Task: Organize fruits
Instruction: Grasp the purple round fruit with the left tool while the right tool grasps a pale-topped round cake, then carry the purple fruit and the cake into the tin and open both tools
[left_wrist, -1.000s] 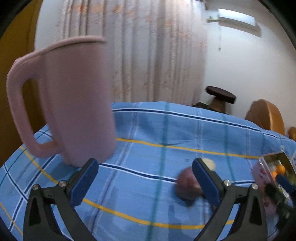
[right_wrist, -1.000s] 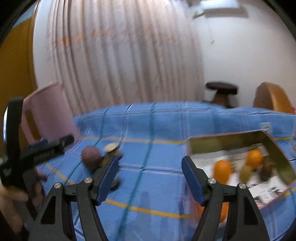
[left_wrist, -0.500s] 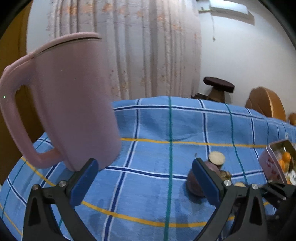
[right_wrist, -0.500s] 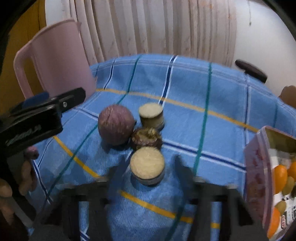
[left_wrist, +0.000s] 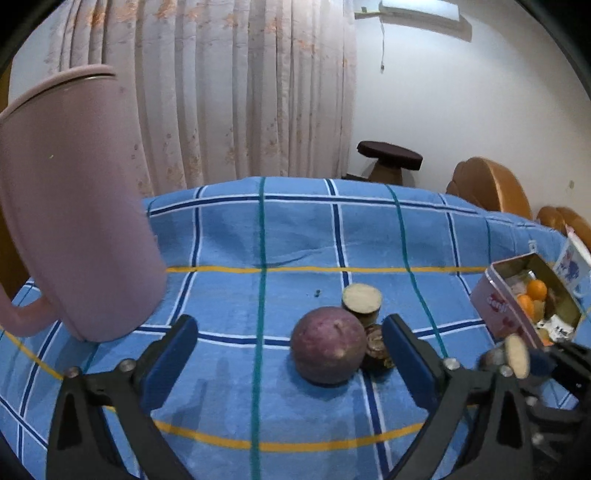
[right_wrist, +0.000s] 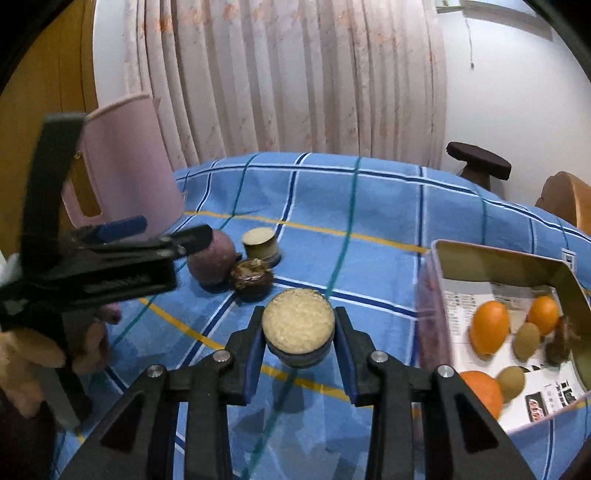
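Observation:
My right gripper (right_wrist: 298, 334) is shut on a cut fruit piece with a pale flat top (right_wrist: 298, 322), held above the blue checked cloth; it also shows in the left wrist view (left_wrist: 516, 355). On the cloth lie a round purple fruit (left_wrist: 328, 345), a dark brown fruit half (left_wrist: 376, 349) and another pale-topped cut piece (left_wrist: 362, 301). My left gripper (left_wrist: 290, 350) is open, its fingers either side of the purple fruit, a little in front of it. An open tin (right_wrist: 495, 266) to the right holds oranges (right_wrist: 484, 326) and small brownish fruits.
A tall pink jug (left_wrist: 74, 206) stands at the left on the cloth-covered table (left_wrist: 258, 229). Curtains hang behind. A dark stool (left_wrist: 389, 158) and wooden chair backs (left_wrist: 487, 188) stand beyond the table's far right edge.
My right gripper came down over the near cut piece, shut on it and lifted it. My left gripper moved closer to the purple fruit, staying open.

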